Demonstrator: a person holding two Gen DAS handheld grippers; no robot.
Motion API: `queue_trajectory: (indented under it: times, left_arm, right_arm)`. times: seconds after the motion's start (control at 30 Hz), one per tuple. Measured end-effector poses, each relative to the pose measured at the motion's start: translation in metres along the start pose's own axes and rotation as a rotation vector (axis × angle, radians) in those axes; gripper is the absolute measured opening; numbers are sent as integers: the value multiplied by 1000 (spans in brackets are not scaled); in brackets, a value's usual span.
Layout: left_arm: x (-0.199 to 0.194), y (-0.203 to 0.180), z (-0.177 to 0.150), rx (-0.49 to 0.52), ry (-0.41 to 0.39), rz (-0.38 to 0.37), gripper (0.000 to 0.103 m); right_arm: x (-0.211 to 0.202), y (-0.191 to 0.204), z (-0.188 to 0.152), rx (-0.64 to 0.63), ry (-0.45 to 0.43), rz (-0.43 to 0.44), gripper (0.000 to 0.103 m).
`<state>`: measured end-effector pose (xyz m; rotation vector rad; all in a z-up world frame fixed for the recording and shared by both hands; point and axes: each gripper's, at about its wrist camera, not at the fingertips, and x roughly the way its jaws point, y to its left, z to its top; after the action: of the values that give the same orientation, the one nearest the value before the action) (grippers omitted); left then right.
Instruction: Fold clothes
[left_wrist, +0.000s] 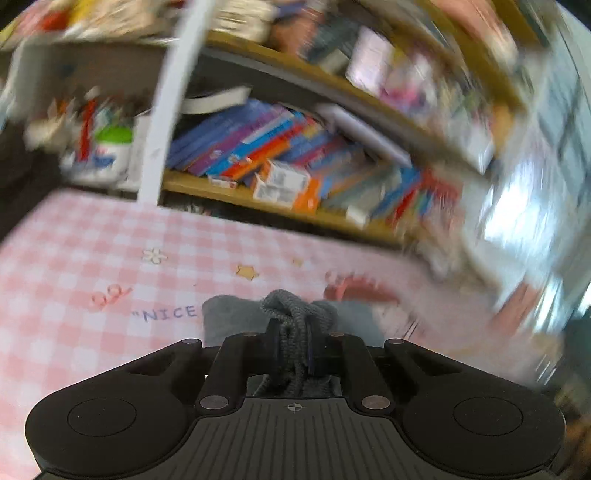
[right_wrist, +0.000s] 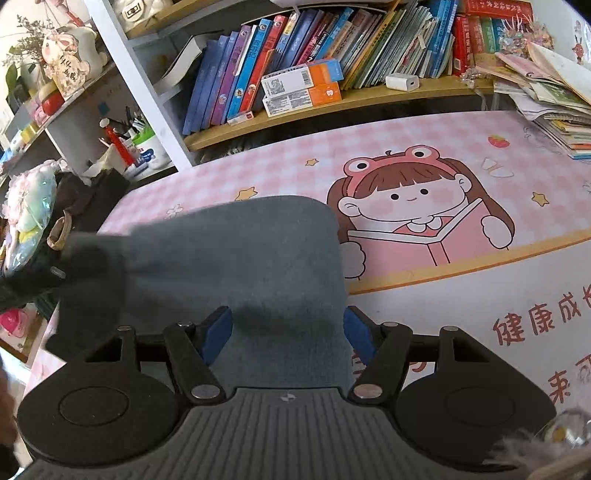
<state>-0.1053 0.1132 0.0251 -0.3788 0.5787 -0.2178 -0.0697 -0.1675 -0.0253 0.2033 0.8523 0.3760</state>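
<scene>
Grey knit garment (right_wrist: 258, 258) lies spread on the pink checked mat, smooth and flat; one edge (left_wrist: 295, 314) bunched into tight, ribbed folds, raised off the mat.

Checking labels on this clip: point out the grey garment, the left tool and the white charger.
grey garment (right_wrist: 258, 251), right wrist view, flat middle.
left tool (left_wrist: 291, 343), left wrist view, between fingertips.
white charger (right_wrist: 402, 82), right wrist view, front face.

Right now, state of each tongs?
Left tongs: shut on bunched grey cloth.
Right tongs: open, grey cloth lying between the fingers, not pinched.
</scene>
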Motion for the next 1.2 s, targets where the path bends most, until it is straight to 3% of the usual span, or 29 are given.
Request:
queue_trajectory:
  times: [0.03, 0.13, 0.2, 0.23, 0.3, 0.37, 0.5, 0.57, 0.6, 0.63, 0.7, 0.8, 0.83, 0.9, 1.0, 1.03, 1.07, 1.13, 1.17, 1.2]
  left_arm:
    - [-2, 11, -1, -60, -4, -6, 12]
    - [22, 60, -23, -265, 87, 25, 15]
    - [30, 79, -32, -369, 111, 33, 27]
    - [29, 78, -30, -370, 116, 46, 31]
    - [25, 71, -26, -326, 112, 63, 52]
    - [18, 69, -24, -334, 95, 78, 63]
    - [11, 74, -27, -413, 89, 14, 62]
    - [16, 74, -28, -441, 98, -31, 56]
    - [17, 73, -29, -450, 101, -50, 33]
    - [16, 70, -26, -432, 95, -48, 20]
    - [13, 63, -20, -396, 79, -46, 14]
    - [0, 52, -11, -333, 14, -59, 14]
    - [6, 56, -14, -331, 34, -31, 14]
    - [25, 74, -30, -396, 122, 17, 16]
    - [28, 86, -36, -480, 107, -7, 21]
    - [26, 84, -33, -466, 102, -15, 22]
    - [23, 83, -31, -456, 96, -21, 26]
    - [16, 82, -26, -466, 82, 4, 51]
    - [12, 82, -24, -475, 67, 17, 73]
    - [9, 82, -22, -479, 57, 29, 83]
  right_arm:
    - [2, 0, 0, 0, 8, 3, 65]
    - [11, -1, 0, -1, 52, 6, 65]
    - [16, -1, 0, -3, 77, 12, 65]
    - [18, -1, 0, -4, 86, 15, 65]
    - [21, 0, 0, -10, 95, 17, 65]
    - [22, 0, 0, -11, 101, 19, 65]
    - [22, -2, 1, -8, 98, 22, 65]
    - [23, -3, 2, -5, 100, 23, 65]
    - [23, -3, 3, -4, 100, 23, 65]
    - [23, -3, 3, -5, 99, 24, 65]
    - [23, -3, 3, -6, 99, 24, 65]
    - [22, -4, 3, -8, 96, 34, 65]
    - [22, -4, 3, -8, 95, 37, 65]
    - [23, -4, 3, -8, 101, 36, 65]
    - [23, -4, 3, -9, 104, 39, 65]
    - [23, -4, 2, -9, 103, 39, 65]
    - [23, -5, 2, -9, 103, 38, 65]
    - [23, -6, 2, 0, 102, 40, 65]
    - [22, -7, 2, 4, 100, 41, 65]
    - [22, -7, 3, 8, 97, 43, 65]
